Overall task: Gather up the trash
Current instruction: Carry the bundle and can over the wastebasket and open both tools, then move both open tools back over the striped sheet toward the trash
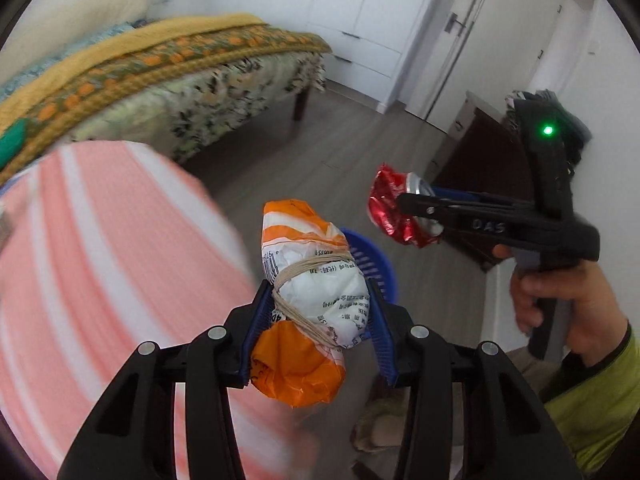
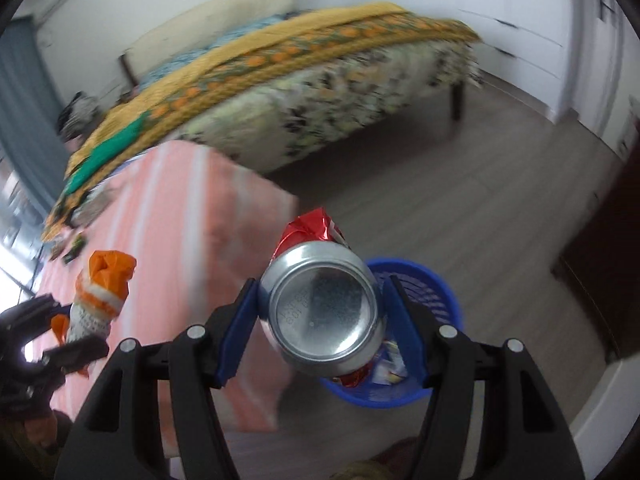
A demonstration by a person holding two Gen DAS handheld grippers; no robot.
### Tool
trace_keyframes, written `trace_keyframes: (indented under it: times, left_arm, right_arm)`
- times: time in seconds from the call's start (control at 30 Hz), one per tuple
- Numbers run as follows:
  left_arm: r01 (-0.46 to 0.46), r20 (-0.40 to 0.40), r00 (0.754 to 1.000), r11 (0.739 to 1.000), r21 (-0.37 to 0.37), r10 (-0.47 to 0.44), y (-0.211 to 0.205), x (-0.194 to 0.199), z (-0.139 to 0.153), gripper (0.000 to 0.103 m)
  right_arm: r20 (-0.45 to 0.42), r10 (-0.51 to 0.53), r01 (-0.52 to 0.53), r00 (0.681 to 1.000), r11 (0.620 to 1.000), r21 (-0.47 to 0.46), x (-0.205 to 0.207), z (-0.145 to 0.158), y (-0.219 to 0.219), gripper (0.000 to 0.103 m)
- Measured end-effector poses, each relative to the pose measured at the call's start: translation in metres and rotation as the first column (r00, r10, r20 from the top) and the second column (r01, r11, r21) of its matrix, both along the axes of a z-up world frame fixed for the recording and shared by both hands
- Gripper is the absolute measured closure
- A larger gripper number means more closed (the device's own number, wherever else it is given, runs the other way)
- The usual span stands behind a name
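Observation:
My left gripper is shut on an orange and white plastic bundle tied with a rubber band, held in the air. It also shows in the right wrist view at the left. My right gripper is shut on a crushed red drink can, silver bottom toward the camera. In the left wrist view the right gripper holds the can at the right. A blue plastic basket stands on the floor just behind and below the can, with wrappers inside. It peeks out behind the bundle.
A table under a pink striped cloth is at the left, with small items at its far end. A bed with a yellow patterned blanket lies behind. A dark wooden cabinet stands at the right. Grey wood floor.

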State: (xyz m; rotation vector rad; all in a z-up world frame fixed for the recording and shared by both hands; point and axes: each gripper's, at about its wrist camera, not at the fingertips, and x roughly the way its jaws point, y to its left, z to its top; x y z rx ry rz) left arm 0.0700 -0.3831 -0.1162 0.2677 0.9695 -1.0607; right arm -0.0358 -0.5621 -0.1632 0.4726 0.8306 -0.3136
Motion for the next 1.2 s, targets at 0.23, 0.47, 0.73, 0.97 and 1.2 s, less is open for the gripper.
trace_keyframes:
  times: [0.23, 0.47, 0.73, 0.97, 1.2]
  left_arm:
    - [0.022, -0.113, 0.993, 0.998, 0.064, -0.015, -0.094, -0.008, -0.064, 0.057]
    - [0.017, -0.128, 0.992, 0.991, 0.130, 0.000, -0.150, -0.005, -0.123, 0.051]
    - [-0.082, -0.064, 0.994, 0.991, 0.106, 0.089, -0.145, 0.009, -0.107, 0.018]
    - [-0.088, 0.125, 0.988, 0.995, -0.050, 0.094, -0.064, -0.013, -0.018, 0.005]
    - [-0.220, 0.272, 0.944, 0.971, 0.095, 0.187, 0.075, -0.007, -0.028, 0.005]
  right_arm:
    - [-0.050, -0.092, 0.097, 0.994, 0.990, 0.106, -0.014, -0.061, -0.060, 0.041]
    - [-0.067, -0.126, 0.139, 0.990, 0.962, 0.235, -0.010, -0.109, -0.103, 0.039]
    - [0.040, -0.251, 0.229, 0.967, 0.930, 0.286, -0.032, -0.100, -0.134, 0.013]
    - [0.101, -0.254, 0.263, 0.962, 0.960, -0.093, -0.041, -0.045, -0.084, 0.005]
    - [0.098, -0.044, 0.076, 0.994, 0.934, -0.348, -0.009, -0.034, 0.014, 0.005]
